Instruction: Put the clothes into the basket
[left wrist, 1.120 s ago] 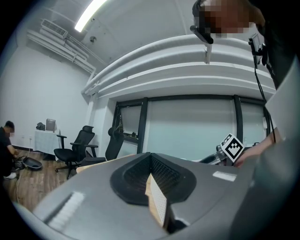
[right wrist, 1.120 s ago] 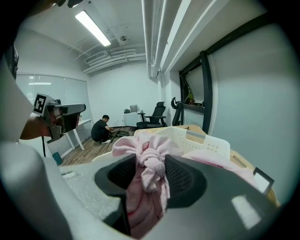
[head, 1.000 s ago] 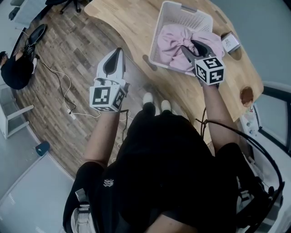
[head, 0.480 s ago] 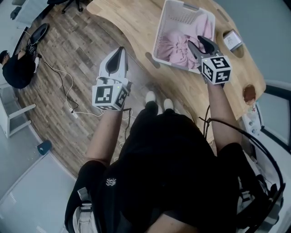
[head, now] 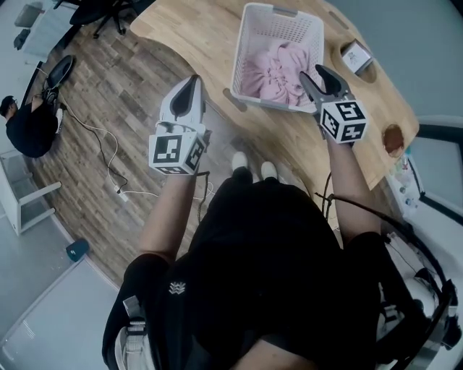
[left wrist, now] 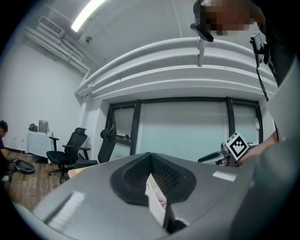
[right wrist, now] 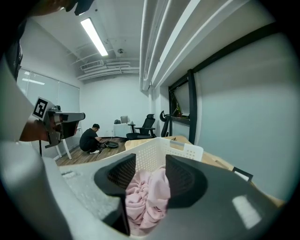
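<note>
Pink garment (head: 278, 69) lies bunched inside the white basket (head: 278, 16), judged light, limp, unbreakable (best pinched at a raised fold); right gripper (head: 314, 72) jaws apart, empty; left gripper (head: 191, 81) jaws together.

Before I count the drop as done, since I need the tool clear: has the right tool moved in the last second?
Yes. The right tool has drawn back from over the pink clothes to the basket's near right rim.
</note>
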Available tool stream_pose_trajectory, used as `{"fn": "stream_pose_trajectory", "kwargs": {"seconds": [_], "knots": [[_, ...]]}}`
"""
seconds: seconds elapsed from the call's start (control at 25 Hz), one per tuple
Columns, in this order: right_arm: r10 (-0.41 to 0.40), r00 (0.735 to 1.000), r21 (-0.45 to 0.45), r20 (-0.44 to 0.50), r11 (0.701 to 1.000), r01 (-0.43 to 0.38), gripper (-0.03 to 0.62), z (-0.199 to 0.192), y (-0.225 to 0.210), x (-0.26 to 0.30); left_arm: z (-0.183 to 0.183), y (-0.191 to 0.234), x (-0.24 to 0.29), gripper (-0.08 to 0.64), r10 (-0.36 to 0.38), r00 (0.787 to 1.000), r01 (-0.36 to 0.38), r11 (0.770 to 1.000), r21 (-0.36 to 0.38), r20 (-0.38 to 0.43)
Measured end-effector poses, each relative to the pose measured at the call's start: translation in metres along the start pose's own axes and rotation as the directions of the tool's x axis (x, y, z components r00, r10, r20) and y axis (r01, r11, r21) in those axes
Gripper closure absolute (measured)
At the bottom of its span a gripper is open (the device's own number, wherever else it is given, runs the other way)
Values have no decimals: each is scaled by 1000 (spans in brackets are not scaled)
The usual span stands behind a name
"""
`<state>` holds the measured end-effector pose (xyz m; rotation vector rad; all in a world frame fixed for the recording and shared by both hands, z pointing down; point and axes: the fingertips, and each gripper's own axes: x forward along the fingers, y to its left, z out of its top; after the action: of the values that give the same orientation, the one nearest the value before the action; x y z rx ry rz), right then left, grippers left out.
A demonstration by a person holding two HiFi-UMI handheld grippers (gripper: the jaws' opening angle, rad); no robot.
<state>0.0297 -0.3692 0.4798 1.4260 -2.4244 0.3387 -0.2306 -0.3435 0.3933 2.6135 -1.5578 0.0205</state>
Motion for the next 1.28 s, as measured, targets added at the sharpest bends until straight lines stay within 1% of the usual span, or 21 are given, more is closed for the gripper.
{"fn": "stream_pose_trajectory", "kwargs": {"seconds": [0.12,0.2,0.24,0.32,0.48,0.6,0.68,0.72,0.84,0.92,1.0,1.16,1.28], "knots": [[-18,999,1,30,1000,18,391,3,-2,-19,9,-13,2,552,-25,1000,25,999,21,16],[-19,997,21,75,1000,18,397,7,-4,-31,15,-22,7,552,-43,999,42,998,46,29],[-21,994,34,104,999,17,412,10,-7,-39,18,-26,9,552,-51,998,49,997,55,36],[-38,988,53,150,998,30,468,16,-13,-55,27,-34,12,552,-62,997,58,996,68,50],[-70,978,78,194,995,56,502,25,-24,-87,46,-53,10,552,-82,994,74,990,118,69],[-67,977,92,204,995,49,516,19,-25,-105,50,-65,5,552,-100,992,87,984,156,78],[-68,977,112,201,993,46,530,10,-27,-117,48,-66,1,552,-94,992,80,984,160,80],[-74,976,121,206,991,50,548,6,-28,-123,45,-66,0,552,-87,994,75,985,156,73],[-117,964,130,237,988,88,589,0,-36,-143,36,-68,-2,552,-88,994,77,984,163,61],[-142,957,127,253,985,113,589,-2,-40,-153,30,-75,-4,552,-100,994,89,980,176,54],[-145,955,119,260,986,118,589,-3,-40,-158,23,-80,-6,552,-103,994,93,978,188,44],[-136,961,97,241,989,115,591,-14,-32,-162,1,-84,-13,552,-94,996,90,977,194,11],[-140,962,104,234,988,118,591,-21,-30,-165,-7,-86,-19,552,-89,996,86,979,185,4]]}}
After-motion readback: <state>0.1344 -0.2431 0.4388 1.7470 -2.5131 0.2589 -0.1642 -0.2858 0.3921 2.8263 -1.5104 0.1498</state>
